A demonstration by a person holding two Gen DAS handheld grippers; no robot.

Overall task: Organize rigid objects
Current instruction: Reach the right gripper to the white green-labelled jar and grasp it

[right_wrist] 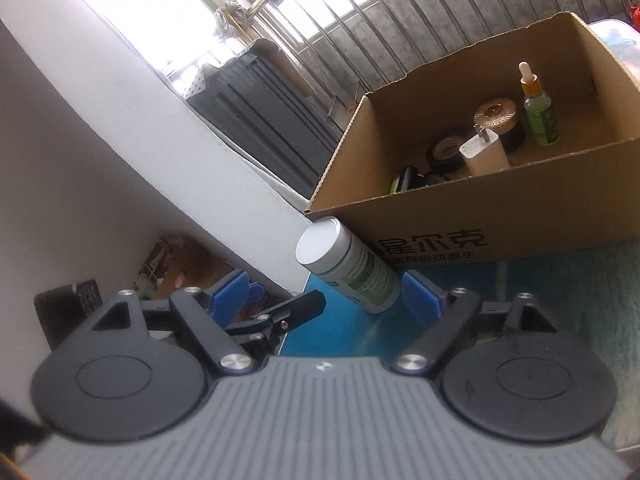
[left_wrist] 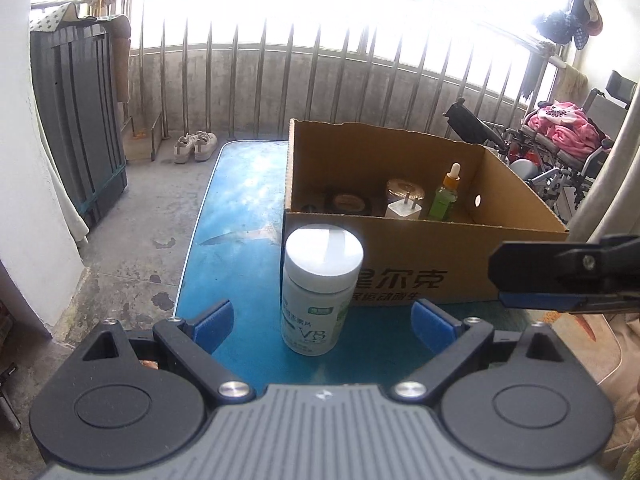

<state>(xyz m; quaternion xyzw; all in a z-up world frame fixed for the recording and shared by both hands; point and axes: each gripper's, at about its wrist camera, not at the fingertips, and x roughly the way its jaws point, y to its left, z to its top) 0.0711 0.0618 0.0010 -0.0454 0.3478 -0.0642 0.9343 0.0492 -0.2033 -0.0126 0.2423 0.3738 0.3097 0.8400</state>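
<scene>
Both grippers are being held with jaws wide apart and nothing gripped. Between the blue pads of the left gripper (left_wrist: 323, 322), a white pill bottle (left_wrist: 318, 292) is being framed; it is standing upright on the blue tabletop (left_wrist: 240, 216), clear of either pad, with open gaps on both sides. Just behind the bottle, the front wall of a cardboard box (left_wrist: 460, 264) is being shown, with printed characters on it. At the right edge of the left wrist view, one finger of the right gripper (left_wrist: 560, 276) is being seen, level with the box front and well to the right of the bottle.

In the right wrist view, the same pill bottle (right_wrist: 352, 266) is being seen between the pads of the right gripper (right_wrist: 326, 292), nearer the right pad, though contact cannot be told. A finger of the left gripper (right_wrist: 296, 308) is being seen below the bottle, at its left.

Inside the cardboard box (right_wrist: 500, 220), a green dropper bottle (right_wrist: 538, 108) is being kept upright, beside a gold-lidded jar (right_wrist: 496, 118), a white charger plug (right_wrist: 484, 152) and a roll of black tape (right_wrist: 446, 152).
</scene>
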